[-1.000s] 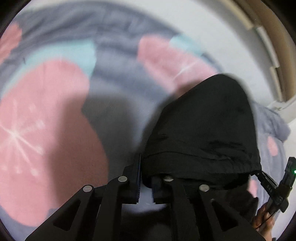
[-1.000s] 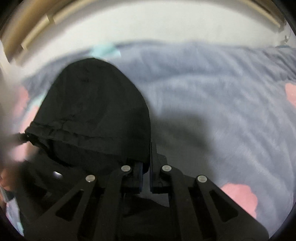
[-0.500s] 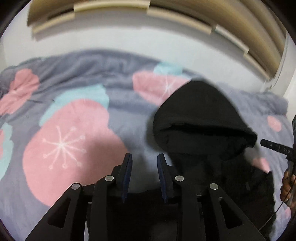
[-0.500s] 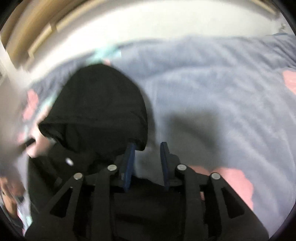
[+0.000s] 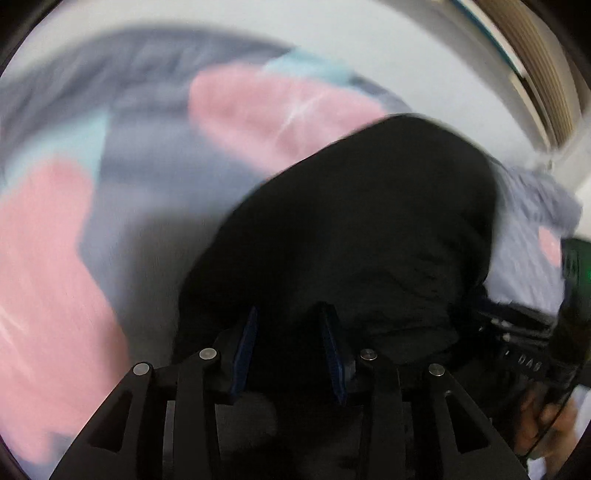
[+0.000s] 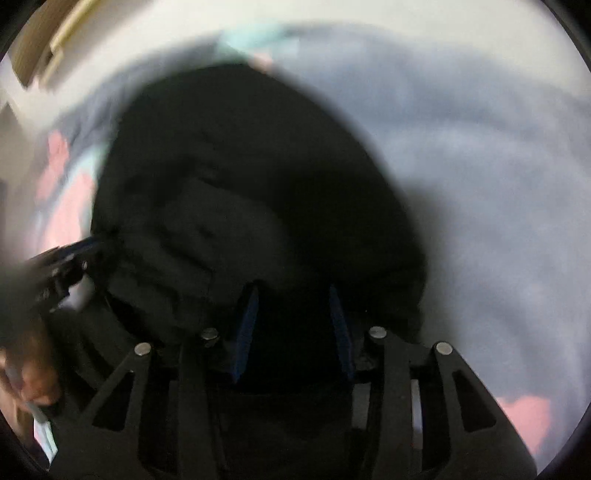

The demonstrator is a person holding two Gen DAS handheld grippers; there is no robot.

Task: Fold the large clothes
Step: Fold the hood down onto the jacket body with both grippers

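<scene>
A black hooded jacket [image 5: 362, 236] lies on a grey blanket with pink and teal shapes [image 5: 44, 280]. Its hood points away from me in both views. My left gripper [image 5: 290, 343] is open, its blue-padded jaws apart over the jacket's left side just below the hood. My right gripper [image 6: 293, 325] is open over the black fabric [image 6: 258, 184] at the hood's right side. No cloth is pinched in either. Each gripper shows at the edge of the other's view: the right one [image 5: 524, 354] and the left one [image 6: 62, 266]. Both views are blurred by motion.
The blanket [image 6: 480, 184] spreads wide to the right of the jacket. A white wall [image 5: 332, 33] and a wooden frame [image 5: 539, 74] run behind the bed. A hand [image 5: 546, 428] holds the right gripper.
A second ago both grippers were shut on the jacket near the hood. They let go and opened, drew back, and now have moved forward again over the fabric with jaws wider.
</scene>
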